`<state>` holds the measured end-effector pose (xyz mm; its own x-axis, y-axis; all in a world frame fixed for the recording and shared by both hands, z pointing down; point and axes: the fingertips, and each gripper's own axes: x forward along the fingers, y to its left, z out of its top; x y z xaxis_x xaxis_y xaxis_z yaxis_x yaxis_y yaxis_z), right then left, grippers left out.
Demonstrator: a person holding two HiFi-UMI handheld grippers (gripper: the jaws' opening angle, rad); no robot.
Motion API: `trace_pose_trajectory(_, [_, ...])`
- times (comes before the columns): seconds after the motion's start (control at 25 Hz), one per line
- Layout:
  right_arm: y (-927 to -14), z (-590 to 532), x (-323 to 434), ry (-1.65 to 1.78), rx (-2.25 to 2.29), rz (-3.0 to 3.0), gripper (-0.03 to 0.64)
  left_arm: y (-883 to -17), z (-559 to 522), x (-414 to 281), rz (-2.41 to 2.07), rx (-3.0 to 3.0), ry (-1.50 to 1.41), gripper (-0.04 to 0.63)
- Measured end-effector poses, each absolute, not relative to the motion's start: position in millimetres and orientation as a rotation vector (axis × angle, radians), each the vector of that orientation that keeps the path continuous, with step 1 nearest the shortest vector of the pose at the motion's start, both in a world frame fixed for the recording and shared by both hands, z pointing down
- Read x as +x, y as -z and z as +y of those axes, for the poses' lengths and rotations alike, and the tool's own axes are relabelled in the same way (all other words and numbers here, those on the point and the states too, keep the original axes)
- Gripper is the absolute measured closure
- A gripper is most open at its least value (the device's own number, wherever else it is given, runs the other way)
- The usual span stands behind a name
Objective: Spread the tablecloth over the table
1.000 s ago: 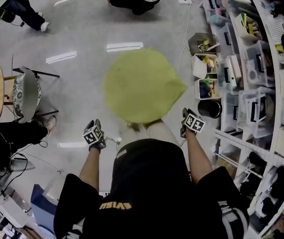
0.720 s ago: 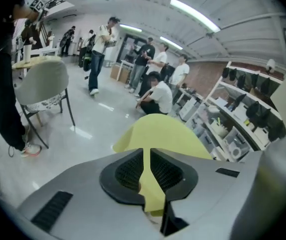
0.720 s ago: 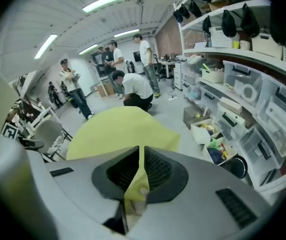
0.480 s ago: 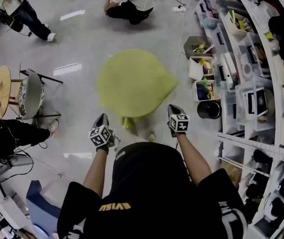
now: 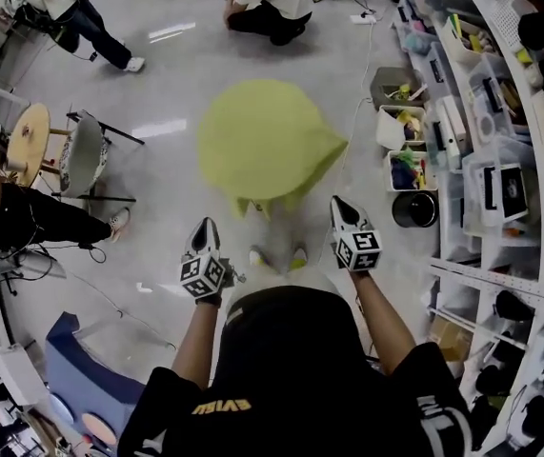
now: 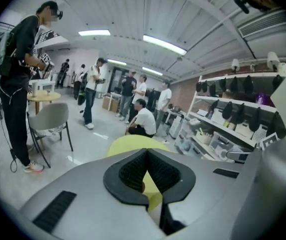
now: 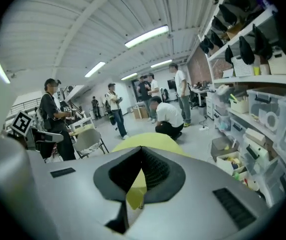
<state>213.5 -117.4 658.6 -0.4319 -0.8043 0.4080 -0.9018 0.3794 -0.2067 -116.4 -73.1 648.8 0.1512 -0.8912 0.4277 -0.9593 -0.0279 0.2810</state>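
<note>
Wearer: a black cap [image 5: 286, 327] and black shirt fill the lower middle of the head view, on the near side of the tablecloth [image 5: 267, 141]; both forearms reach forward toward it.
Left gripper [image 5: 205, 225]: raised, near the tablecloth's near-left edge but apart from it. Its jaws are closed, tip against tip, and hold nothing. In its own view the yellow-green cloth is seen only through the gap behind the tips.
Right gripper [image 5: 337, 204]: raised, near the tablecloth's near-right edge and not touching it. Its jaws are also pressed together and empty, with the same yellow-green colour seen behind them.
Shoes [image 5: 257, 255]: two light shoes on the grey floor, between the grippers, just before the tablecloth's near edge.
Tablecloth: yellow-green, in front of both grippers, lying as a round dome. Its near edge hangs in small folds and one corner points to the right. What carries it is hidden under it.
Black bucket [image 5: 413, 208]: on the floor, right of the tablecloth.
Shelves [image 5: 500, 160]: further right of the tablecloth, with plastic boxes.
Grey chair [image 5: 81, 155]: left of the tablecloth, well apart.
Crouching person [image 5: 272, 3]: white shirt, beyond the tablecloth's far edge.
</note>
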Motion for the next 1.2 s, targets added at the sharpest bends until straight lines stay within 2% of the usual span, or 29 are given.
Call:
trace_pose_trajectory(0.32, [-574,-42,160,-0.343,1.527,-2.537,0.617,-563,-13,-112,-1.843,2.19,-0.221,0.577])
trace_pose_trajectory(0.68, [-532,67,101,-0.301,1.555,-2.533,0.617,-519,68,-135,-1.797,2.41,-0.197,0.577])
trace_pose_trajectory(1.0, [-495,106,94,-0.168,1.628,-2.542,0.617,-487,109,-157,-1.851,2.478,-0.07,0.577])
trace_pose_trajectory(1.2, [-487,114,88,-0.139,1.643,-2.542,0.617,-495,121,-151,-1.799,2.512,-0.162,0.577])
